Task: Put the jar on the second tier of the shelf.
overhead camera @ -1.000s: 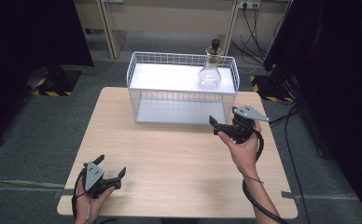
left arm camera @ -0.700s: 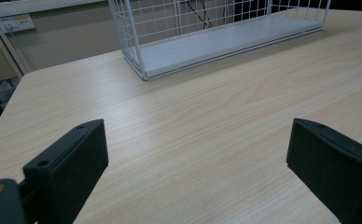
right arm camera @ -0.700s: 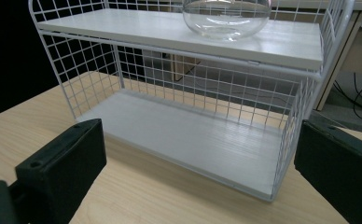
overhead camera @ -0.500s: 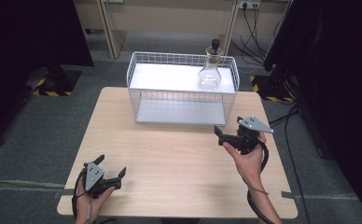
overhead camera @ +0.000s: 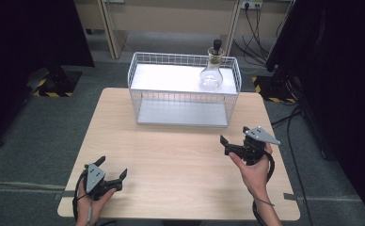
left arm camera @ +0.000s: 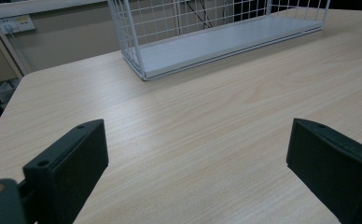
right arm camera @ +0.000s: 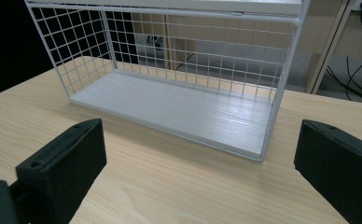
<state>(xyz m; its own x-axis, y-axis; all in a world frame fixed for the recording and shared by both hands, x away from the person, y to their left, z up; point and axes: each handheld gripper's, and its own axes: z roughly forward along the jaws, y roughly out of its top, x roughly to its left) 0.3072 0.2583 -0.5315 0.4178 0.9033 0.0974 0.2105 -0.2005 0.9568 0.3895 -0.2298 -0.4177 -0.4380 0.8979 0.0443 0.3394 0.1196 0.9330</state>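
Wooden table [overhead camera: 180, 155] carries a white wire shelf [overhead camera: 184, 89] at its far edge, with a stoppered glass flask [overhead camera: 211, 74] on its top right, safely stowed. My right gripper [overhead camera: 237, 145] hovers released nearby; my left gripper [overhead camera: 110, 175] rests released, idle.

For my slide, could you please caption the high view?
Two open grippers, left and right, before a wire rack bearing a flask.
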